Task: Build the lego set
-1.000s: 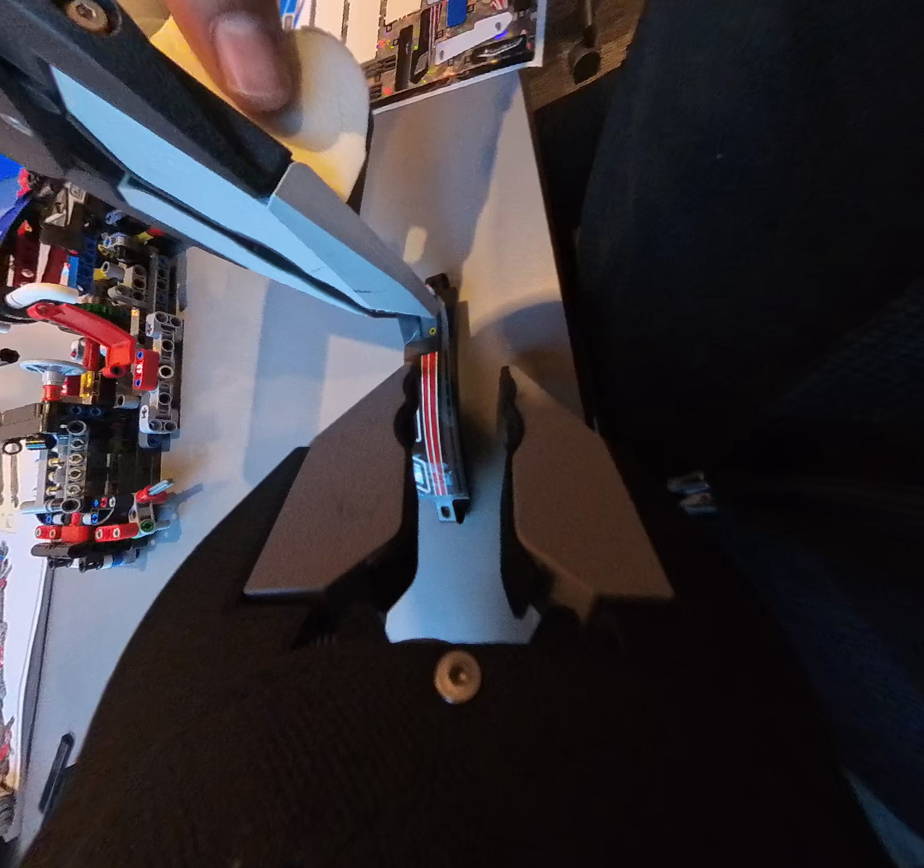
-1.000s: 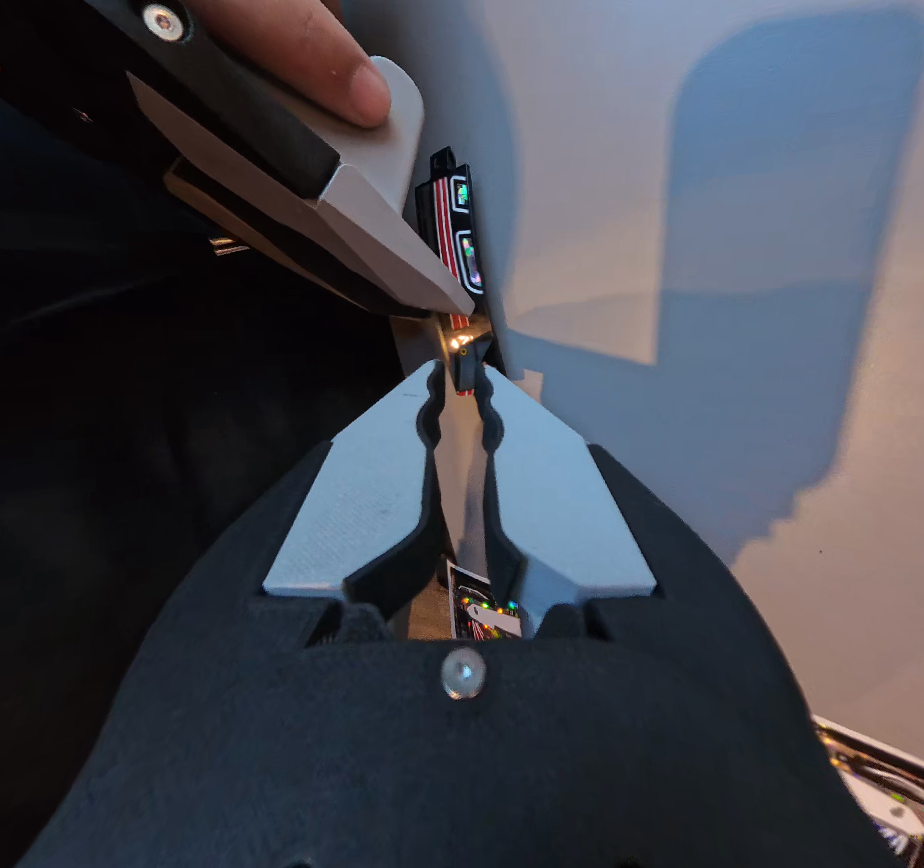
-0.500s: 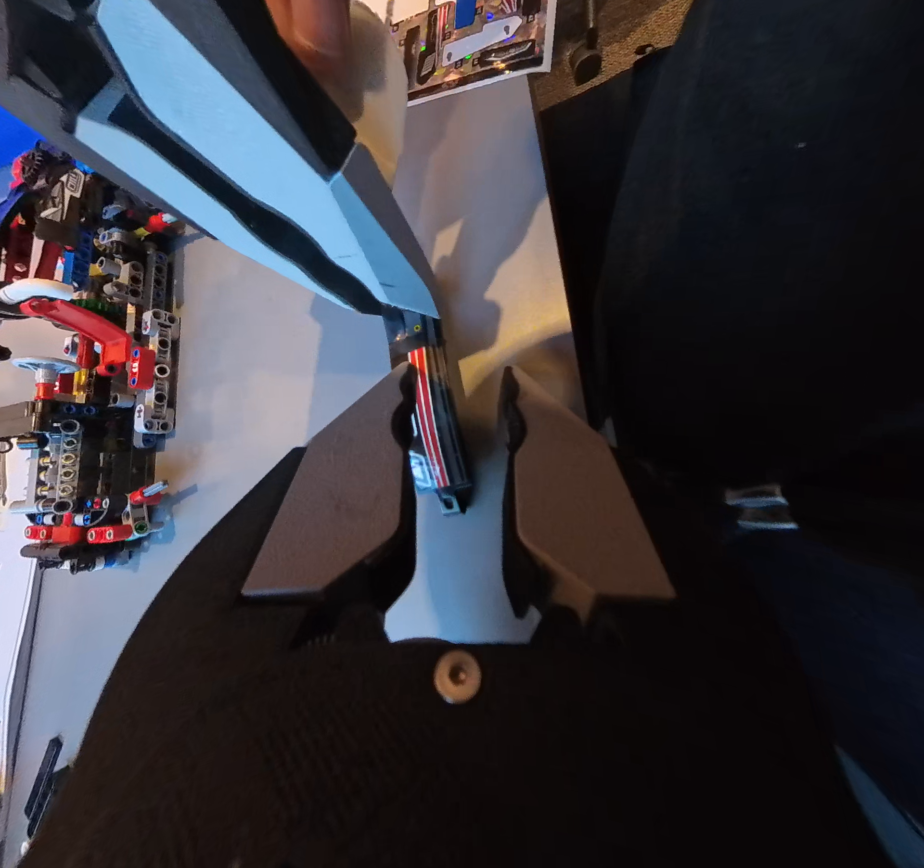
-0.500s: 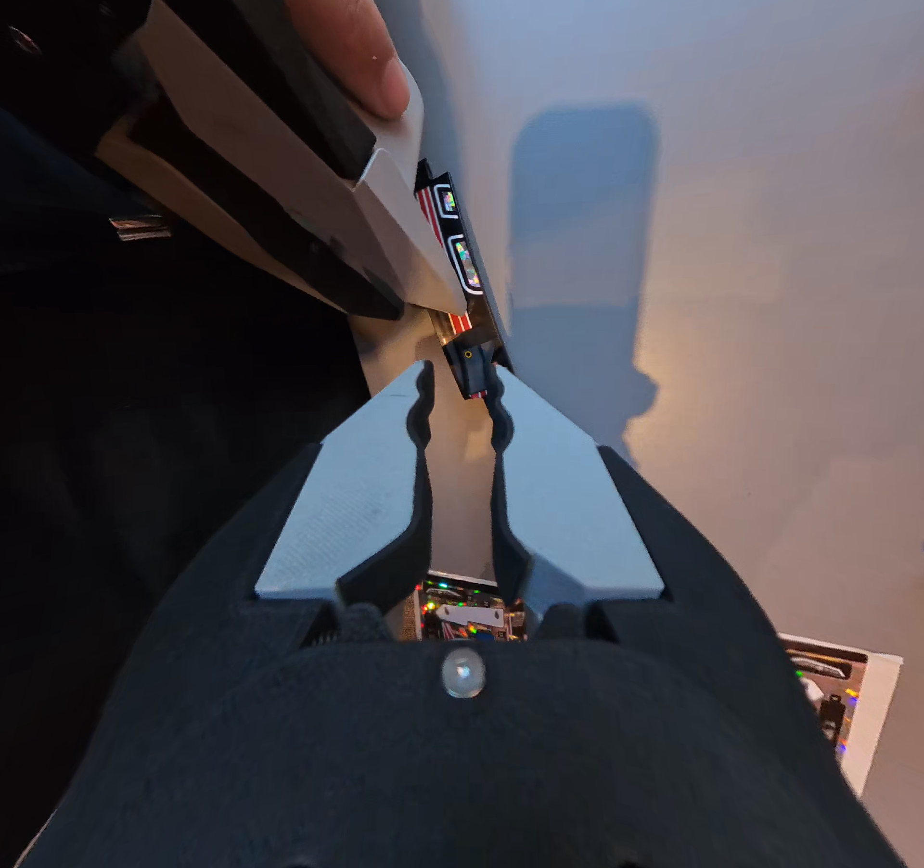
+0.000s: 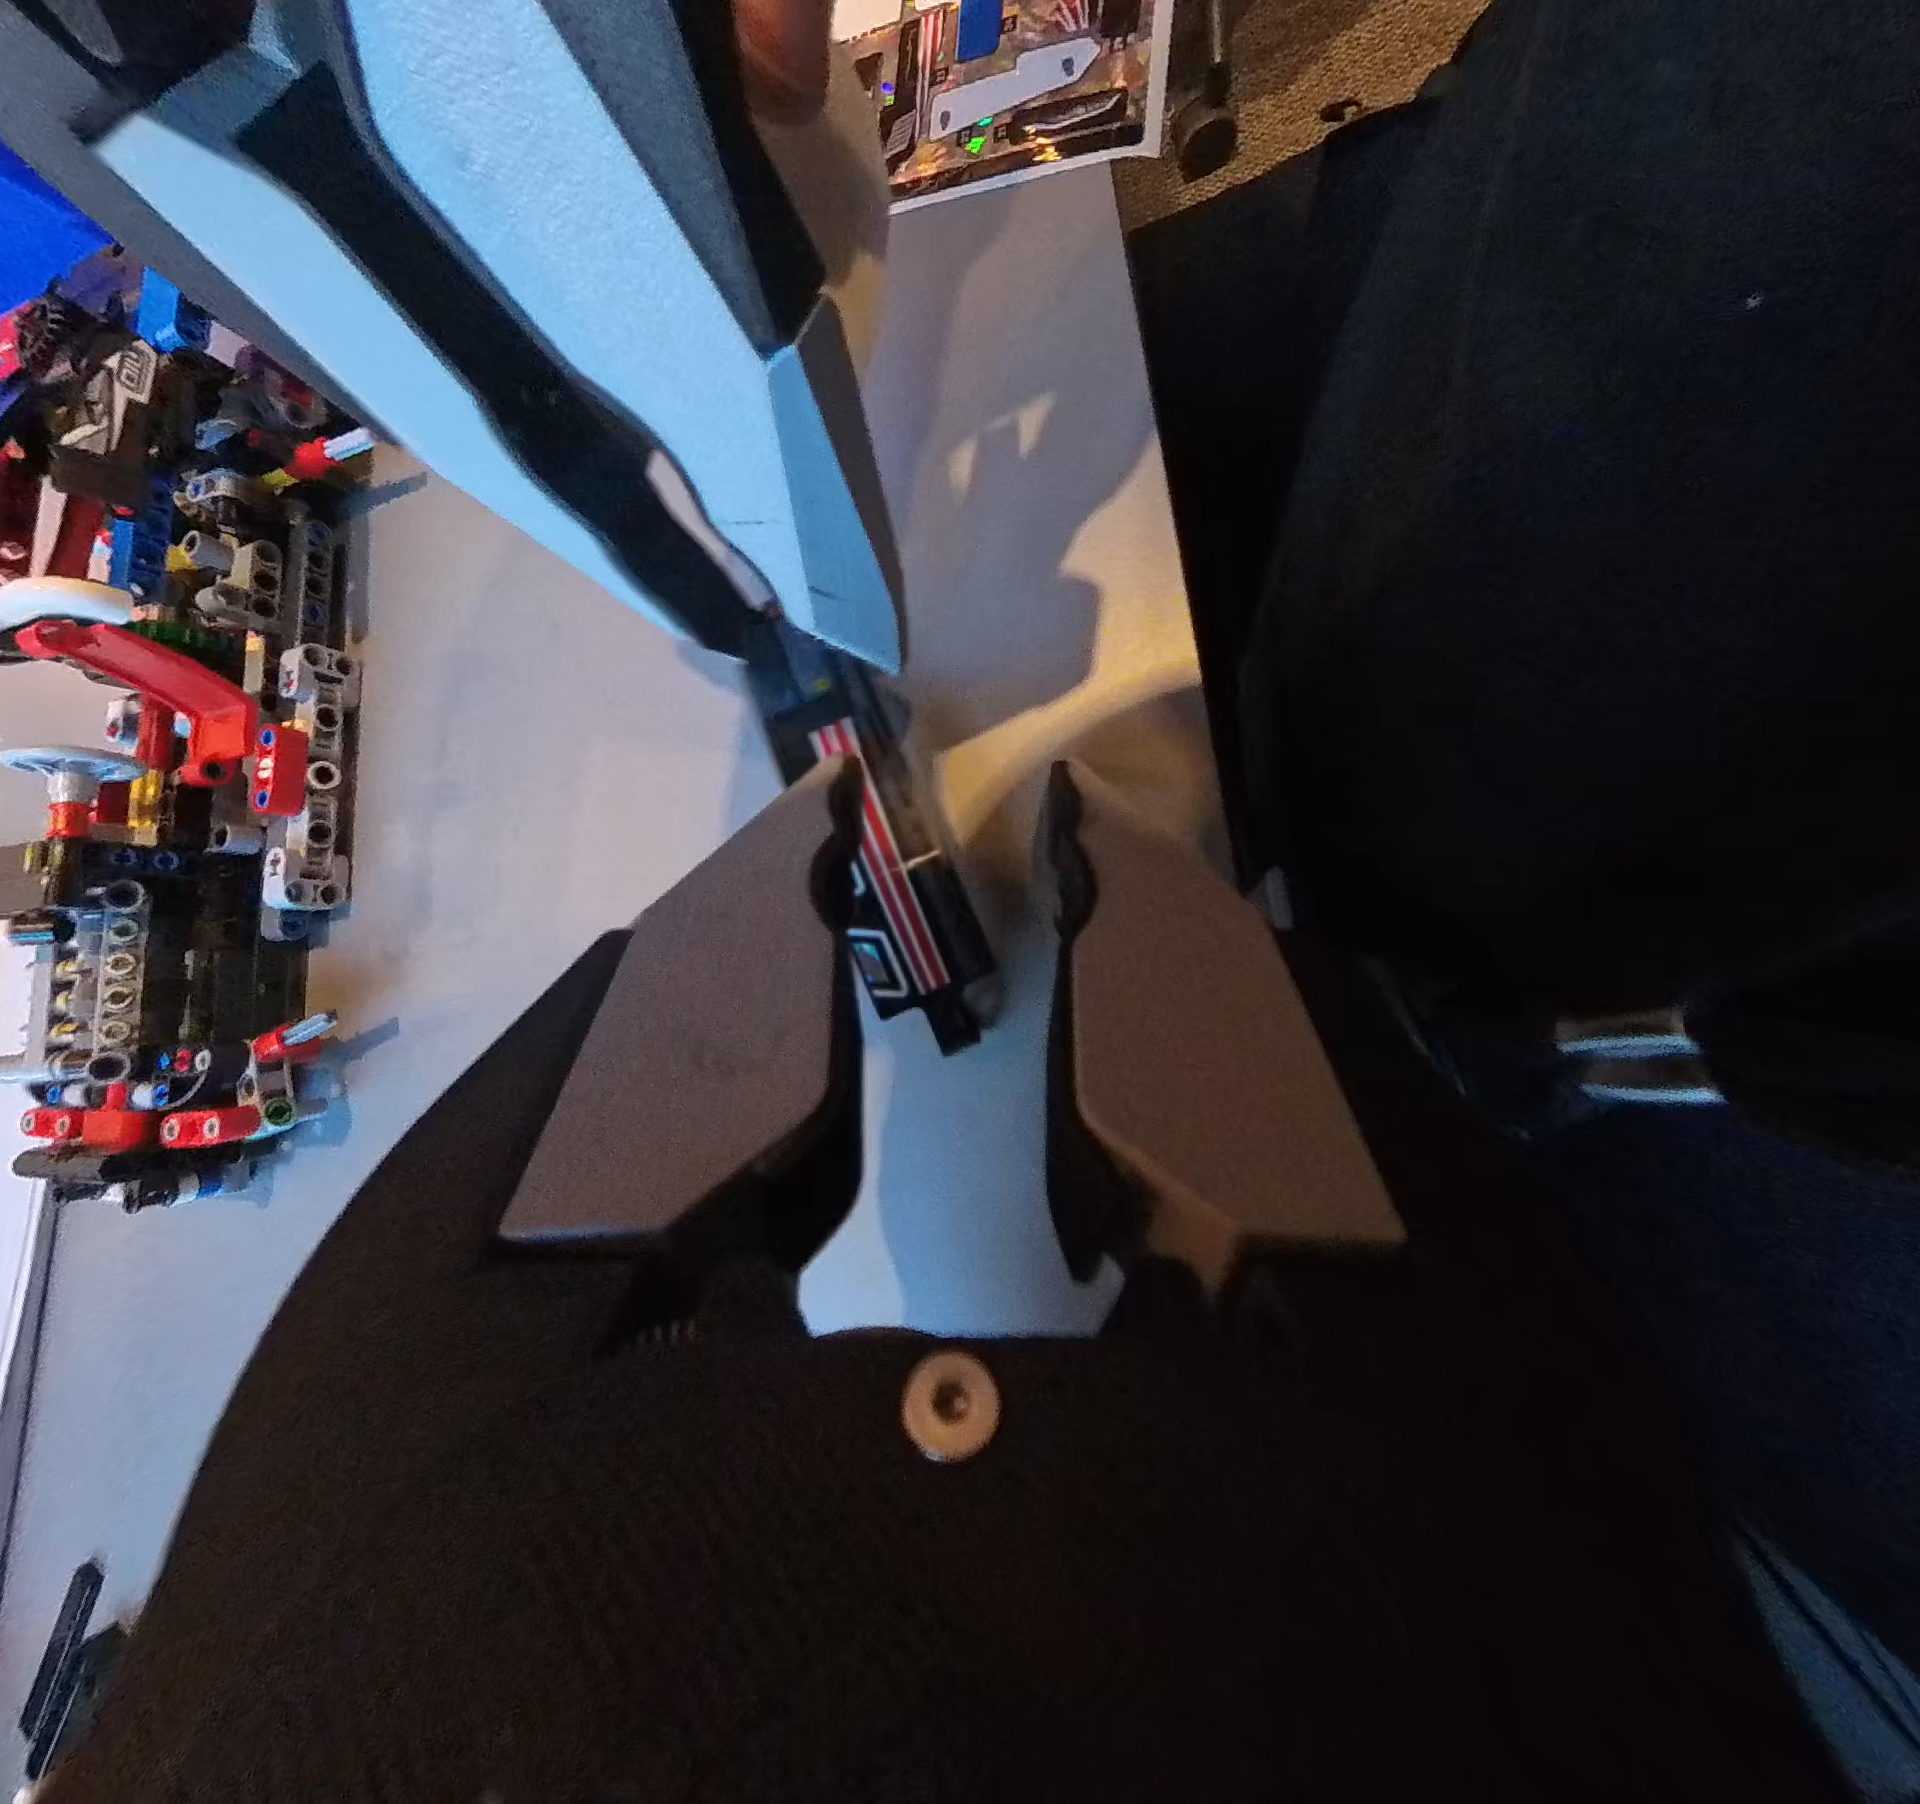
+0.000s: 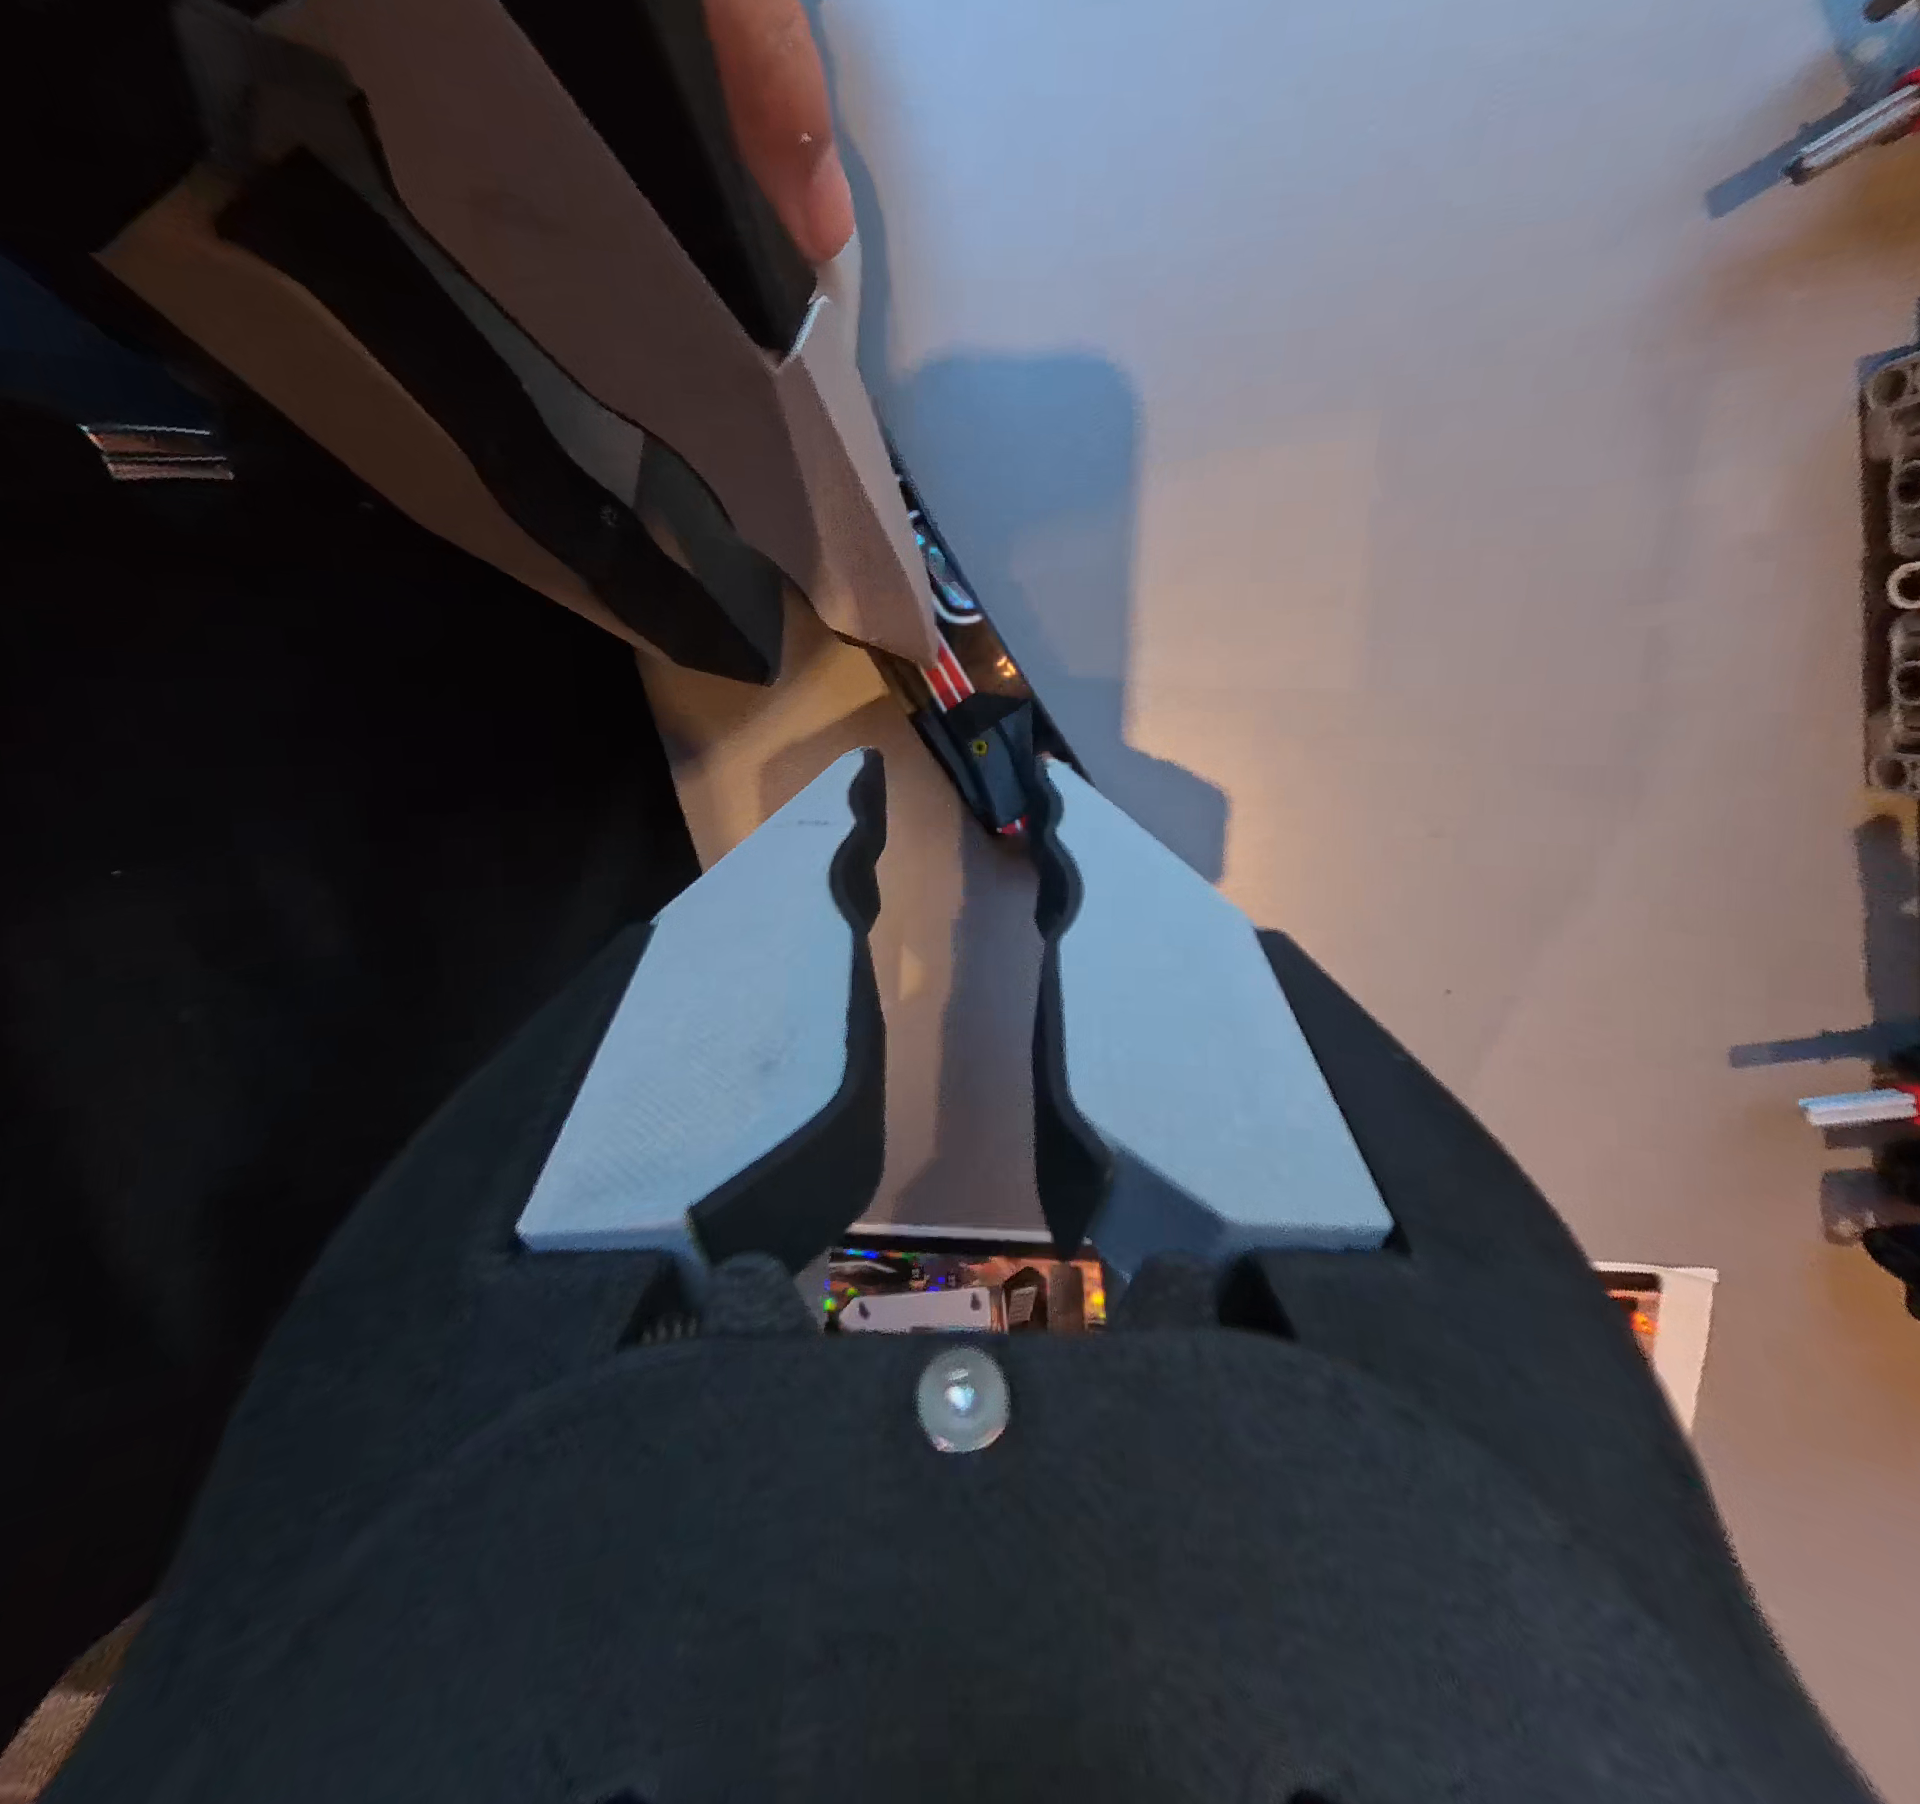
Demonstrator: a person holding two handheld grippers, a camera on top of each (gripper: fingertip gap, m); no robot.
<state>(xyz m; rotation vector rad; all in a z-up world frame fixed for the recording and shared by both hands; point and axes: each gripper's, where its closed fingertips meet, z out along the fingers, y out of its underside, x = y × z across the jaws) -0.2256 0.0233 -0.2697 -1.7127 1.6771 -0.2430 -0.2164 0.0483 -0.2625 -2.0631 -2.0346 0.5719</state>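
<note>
White table point(image 5: 540, 819) underneath; half-built lego model point(image 5: 177, 819) far left, sticker sheet point(image 5: 1023, 40) beyond. Left gripper point(image 5: 945, 819) parted, black striped piece point(image 5: 914, 913) against one finger, no clamp. Right gripper point(image 6: 961, 819) likewise parted around its other end.

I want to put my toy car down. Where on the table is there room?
There is bare white table between the half-built lego model and the two grippers. It is crowded near the table's edge, where both grippers meet around the striped black piece, and by the sticker sheet.
</note>
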